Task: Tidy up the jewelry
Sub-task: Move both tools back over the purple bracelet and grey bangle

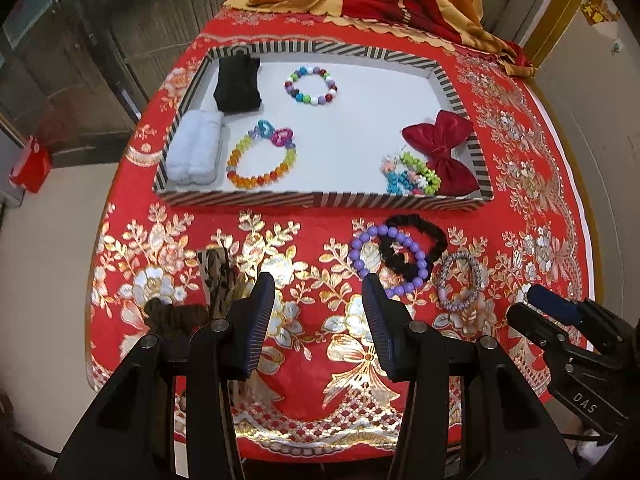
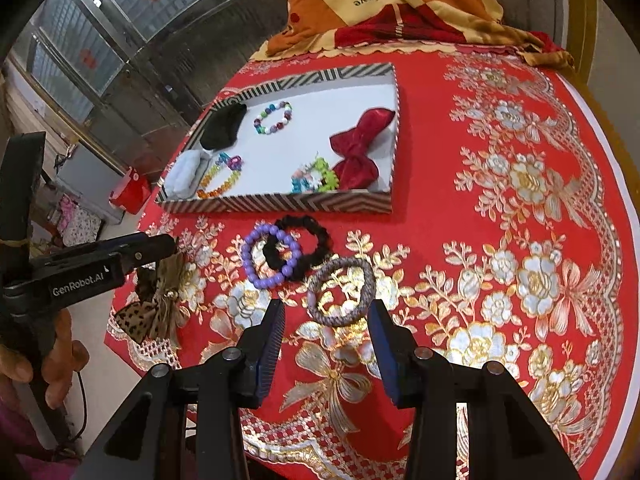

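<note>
grey woven bracelet (image 2: pixel 341 291) on the red cloth (image 2: pixel 432 216), just ahead of the right gripper (image 2: pixel 326 322)'s open, empty fingers

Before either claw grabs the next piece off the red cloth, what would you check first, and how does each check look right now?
1. Left gripper empty, jaws apart: ok.
2. Right gripper empty, jaws apart: ok.
3. Grey ring lies apart from the others, just ahead of the right gripper: ok.
4. Purple bracelet free to lift alone: not ok, it overlaps the black scrunchie.
5. Bare floor left in the tray: ok.
</note>
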Available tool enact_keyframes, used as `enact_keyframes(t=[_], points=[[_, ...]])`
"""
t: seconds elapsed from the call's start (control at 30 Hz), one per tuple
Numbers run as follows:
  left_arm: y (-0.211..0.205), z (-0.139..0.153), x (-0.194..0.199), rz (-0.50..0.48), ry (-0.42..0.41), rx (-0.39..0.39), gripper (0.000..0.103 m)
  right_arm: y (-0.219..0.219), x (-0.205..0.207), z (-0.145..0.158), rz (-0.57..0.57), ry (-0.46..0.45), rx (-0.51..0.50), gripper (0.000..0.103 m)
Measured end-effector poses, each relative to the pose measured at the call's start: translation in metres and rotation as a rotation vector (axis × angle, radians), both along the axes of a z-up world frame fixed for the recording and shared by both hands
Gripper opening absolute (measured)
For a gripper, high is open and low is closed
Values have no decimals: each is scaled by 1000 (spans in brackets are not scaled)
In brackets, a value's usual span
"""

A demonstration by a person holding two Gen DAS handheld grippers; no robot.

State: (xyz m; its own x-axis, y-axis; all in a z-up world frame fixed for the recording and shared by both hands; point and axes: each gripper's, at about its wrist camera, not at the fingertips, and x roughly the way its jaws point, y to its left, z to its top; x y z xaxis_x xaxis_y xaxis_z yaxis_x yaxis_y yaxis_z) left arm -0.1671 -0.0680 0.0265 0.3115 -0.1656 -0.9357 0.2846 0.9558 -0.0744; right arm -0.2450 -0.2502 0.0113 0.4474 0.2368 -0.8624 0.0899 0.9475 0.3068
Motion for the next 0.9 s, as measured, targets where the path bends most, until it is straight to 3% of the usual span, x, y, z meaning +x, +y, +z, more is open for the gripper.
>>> enact_keyframes(t=[0.53, 0.67, 0.9], points=[[-1, -43, 11, 7, 133, -35, 45, 0, 15, -37, -12, 67, -47, 41], [-7, -49, 18, 1, 139, -55, 45, 0, 21, -43, -13, 72, -65, 41], [-22, -61, 33, -26, 124, -17, 45, 5, 32, -46, -4, 68, -123, 41]])
